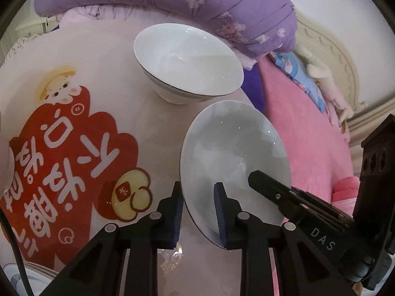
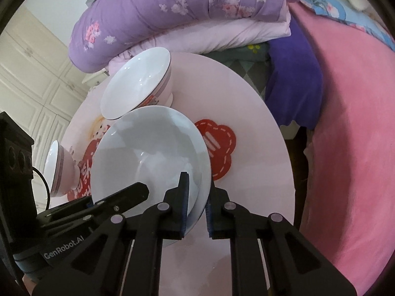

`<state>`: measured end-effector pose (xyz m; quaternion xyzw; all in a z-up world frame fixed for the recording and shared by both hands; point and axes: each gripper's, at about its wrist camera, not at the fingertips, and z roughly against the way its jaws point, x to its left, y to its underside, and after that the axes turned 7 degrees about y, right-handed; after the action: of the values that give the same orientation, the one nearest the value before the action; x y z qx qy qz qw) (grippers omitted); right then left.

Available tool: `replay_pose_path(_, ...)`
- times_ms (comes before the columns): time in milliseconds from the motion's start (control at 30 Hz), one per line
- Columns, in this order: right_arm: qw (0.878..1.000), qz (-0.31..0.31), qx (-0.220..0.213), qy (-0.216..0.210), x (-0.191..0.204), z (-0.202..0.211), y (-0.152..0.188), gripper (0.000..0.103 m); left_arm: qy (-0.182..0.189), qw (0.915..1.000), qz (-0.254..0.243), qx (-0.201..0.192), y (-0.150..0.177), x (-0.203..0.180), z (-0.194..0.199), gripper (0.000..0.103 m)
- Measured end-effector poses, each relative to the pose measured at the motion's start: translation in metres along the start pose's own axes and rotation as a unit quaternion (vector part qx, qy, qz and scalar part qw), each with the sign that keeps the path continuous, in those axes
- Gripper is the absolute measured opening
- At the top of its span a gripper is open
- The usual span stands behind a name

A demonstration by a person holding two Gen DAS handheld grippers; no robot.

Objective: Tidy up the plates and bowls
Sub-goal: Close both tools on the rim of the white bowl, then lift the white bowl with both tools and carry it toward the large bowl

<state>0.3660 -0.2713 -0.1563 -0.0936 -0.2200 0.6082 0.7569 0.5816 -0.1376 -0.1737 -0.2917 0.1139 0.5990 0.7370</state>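
Two grippers, one pale plate, lifted off the round table

The left gripper (image 1: pixel 198 212) and right gripper (image 2: pixel 197 203) both pinch the rim of the shallow white ceramic plate (image 1: pixel 234 157), jaws narrowed onto its edge from opposite sides, tilted above the pink table with the red cartoon print (image 1: pixel 138 128) – a shared hold that looks meant to steady it for stacking; the deep white bowl with a silver band (image 1: pixel 187 59) sits just beyond, a smaller white footed bowl (image 2: pixel 60 170) stands apart at the table's left
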Motion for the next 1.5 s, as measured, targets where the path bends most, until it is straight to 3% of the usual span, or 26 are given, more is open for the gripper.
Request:
replay_pose_path(167, 1.000, 0.002, -0.005, 0.000, 0.006, 0.009, 0.003, 0.012, 0.002, 1.0000, -0.004, -0.005, 0.004, -0.003, 0.012, 0.021)
replay_pose_path(467, 0.999, 0.025, -0.029, -0.012, 0.038, 0.038, 0.000, 0.012, 0.011, 0.9990, -0.007, -0.042, 0.016, 0.005, 0.073, 0.021)
replay_pose_path(900, 0.992, 0.098, -0.062, -0.053, 0.147, 0.064, -0.019, 0.012, -0.017, 0.9935, 0.009, -0.112, 0.027, 0.059, 0.190, 0.021)
replay_pose_path(1200, 0.985, 0.150, -0.040, -0.075, 0.223, 0.045, -0.015, 0.012, -0.043, 0.9881, 0.044, -0.141, 0.060, 0.110, 0.251, 0.021)
replay_pose_path(1500, 0.982, 0.172, 0.003, -0.077, 0.257, 0.010, -0.005, 0.011, -0.064, 0.9879, 0.070, -0.123, 0.076, 0.141, 0.261, 0.020)
